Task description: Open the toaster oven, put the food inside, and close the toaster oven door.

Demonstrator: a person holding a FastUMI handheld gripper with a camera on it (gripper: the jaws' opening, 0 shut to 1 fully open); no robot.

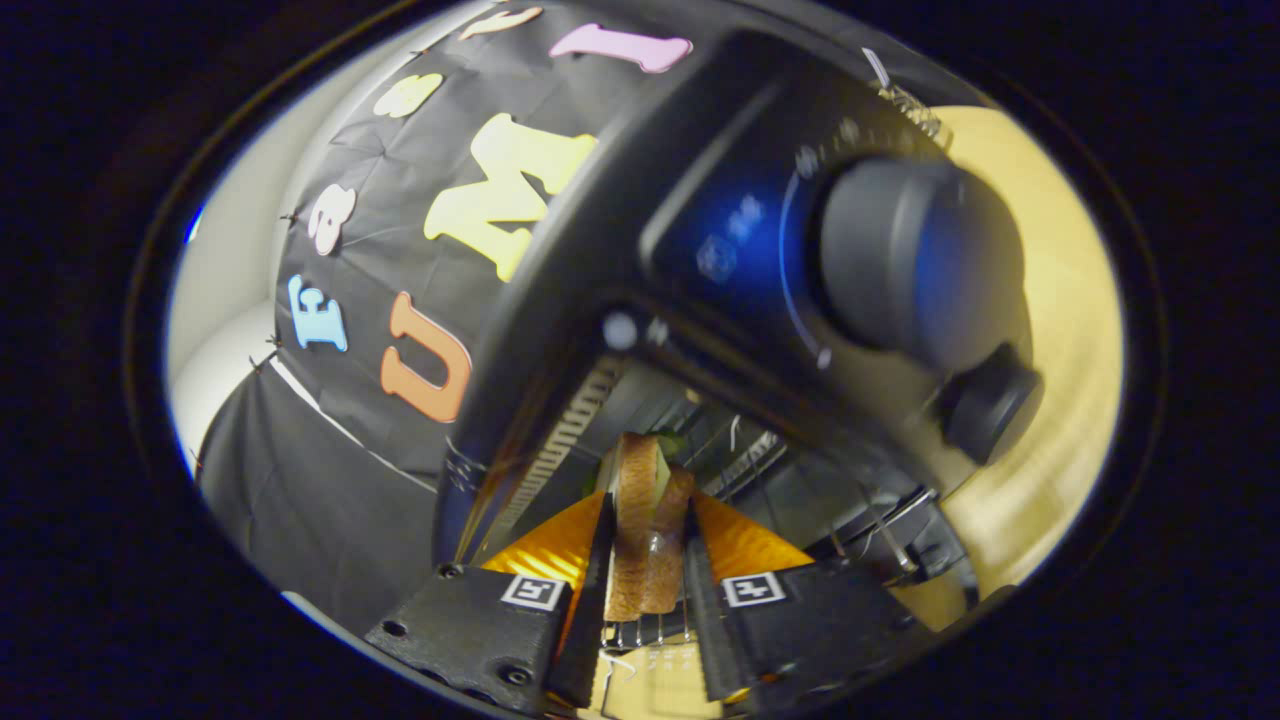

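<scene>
Two fingers of the claw (pixel 648 560) are clamped on the sandwich (pixel 648 530), held upright, its long axis pointing forward along them; the toaster oven (pixel 700 300) stands open just ahead, wire rack (pixel 640 632) beneath the fingers, so the sandwich likely goes straight in.

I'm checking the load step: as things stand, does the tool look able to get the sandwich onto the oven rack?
Probably yes: the tool, shut on the sandwich, faces the open toaster oven; nothing blocks the rack.
</scene>
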